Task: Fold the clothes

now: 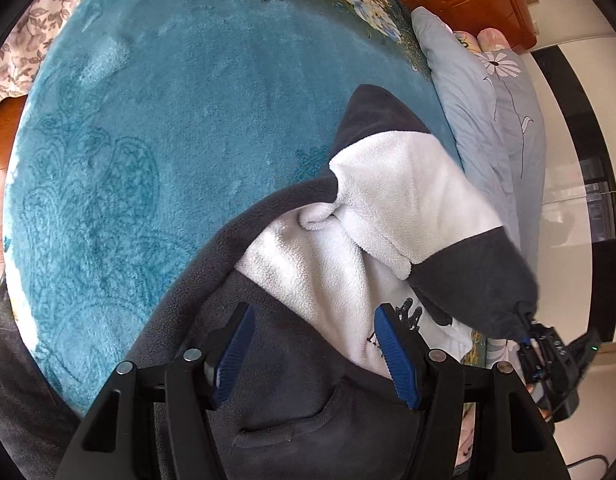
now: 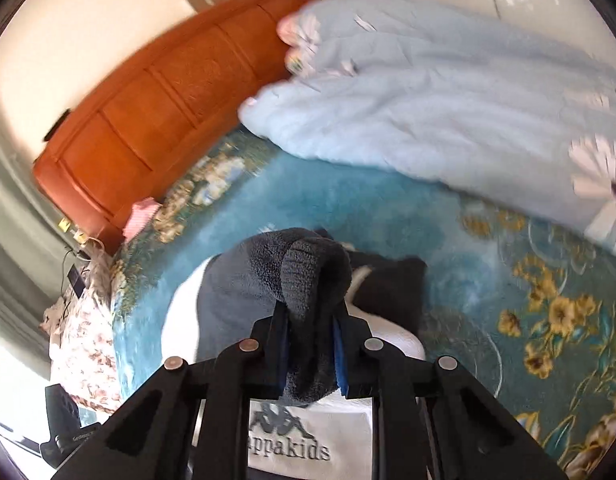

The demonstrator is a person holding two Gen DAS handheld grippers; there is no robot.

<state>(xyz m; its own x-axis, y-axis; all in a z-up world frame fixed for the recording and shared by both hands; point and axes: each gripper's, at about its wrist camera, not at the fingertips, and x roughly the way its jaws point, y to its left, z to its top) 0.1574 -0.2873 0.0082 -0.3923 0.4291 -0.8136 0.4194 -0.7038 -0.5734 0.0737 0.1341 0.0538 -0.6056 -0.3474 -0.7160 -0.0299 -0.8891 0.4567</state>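
Note:
A fleece garment [image 1: 388, 200] in dark grey and white lies crumpled on the teal blanket [image 1: 168, 120]. My left gripper [image 1: 314, 320] is open just above its dark grey body, blue pads wide apart with cloth beneath them. One dark grey sleeve [image 1: 476, 276] stretches out to the right, where my right gripper [image 1: 526, 338] pinches its end. In the right wrist view the right gripper [image 2: 310, 312] is shut on the ribbed sleeve cuff [image 2: 308, 264], held above the white chest panel with a printed logo [image 2: 288, 436].
A light blue quilt with daisy print [image 2: 428, 92] is piled along the bed's far side, also the quilt [image 1: 488, 112] at right. A wooden headboard [image 2: 148, 120] stands behind it. Floral cloth [image 2: 84, 340] hangs at the bed's left edge.

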